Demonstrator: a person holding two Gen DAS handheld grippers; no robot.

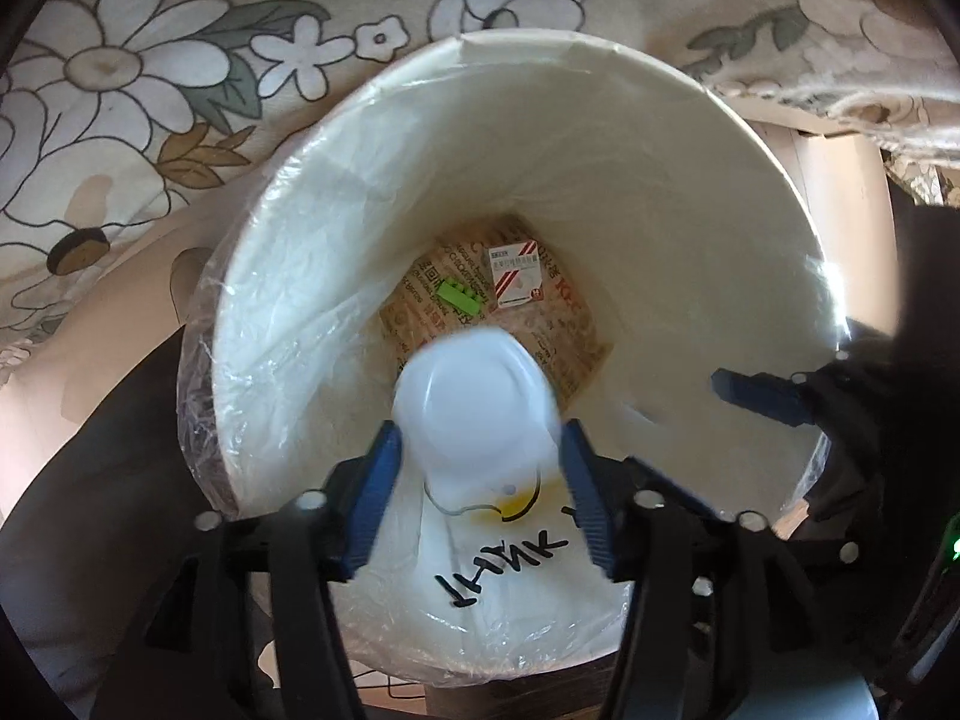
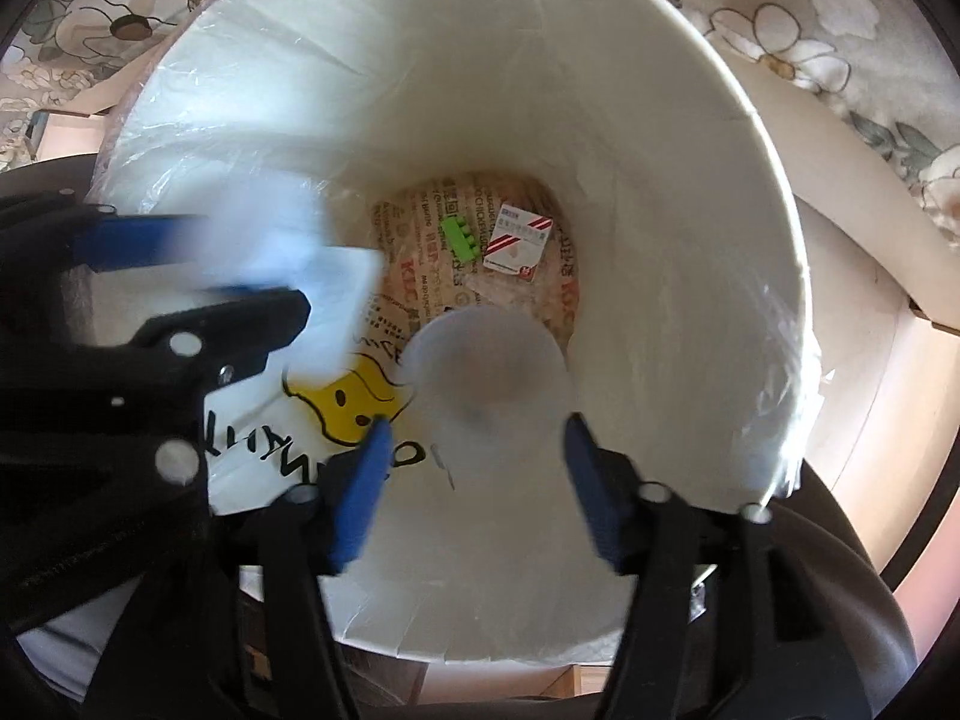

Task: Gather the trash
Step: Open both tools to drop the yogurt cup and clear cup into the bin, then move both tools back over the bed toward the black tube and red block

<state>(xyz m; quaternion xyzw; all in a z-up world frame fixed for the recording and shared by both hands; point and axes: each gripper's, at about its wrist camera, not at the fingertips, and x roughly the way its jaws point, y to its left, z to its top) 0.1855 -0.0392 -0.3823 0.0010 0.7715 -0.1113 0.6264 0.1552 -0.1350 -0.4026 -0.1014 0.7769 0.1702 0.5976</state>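
Observation:
A white bin lined with clear plastic (image 1: pixel 600 138) fills both views; it shows in the right wrist view too (image 2: pixel 690 138). At its bottom lie a printed paper wrapper (image 1: pixel 540 324), a green brick (image 1: pixel 459 299) and a small red-striped box (image 1: pixel 515 275). A white cup (image 1: pixel 474 408) sits blurred between the fingers of my left gripper (image 1: pixel 480 468), over the bin; whether the pads touch it is unclear. My right gripper (image 2: pixel 474 474) is open over the bin, with a translucent white cup (image 2: pixel 486 372) blurred just ahead of its fingers. The left gripper with its white cup also shows in the right wrist view (image 2: pixel 198 276).
A floral rug (image 1: pixel 150 90) surrounds the bin. A white bag with a yellow smiley and black lettering (image 2: pixel 336 408) lies against the bin's near wall. A pale cardboard box (image 2: pixel 900 312) stands beside the bin.

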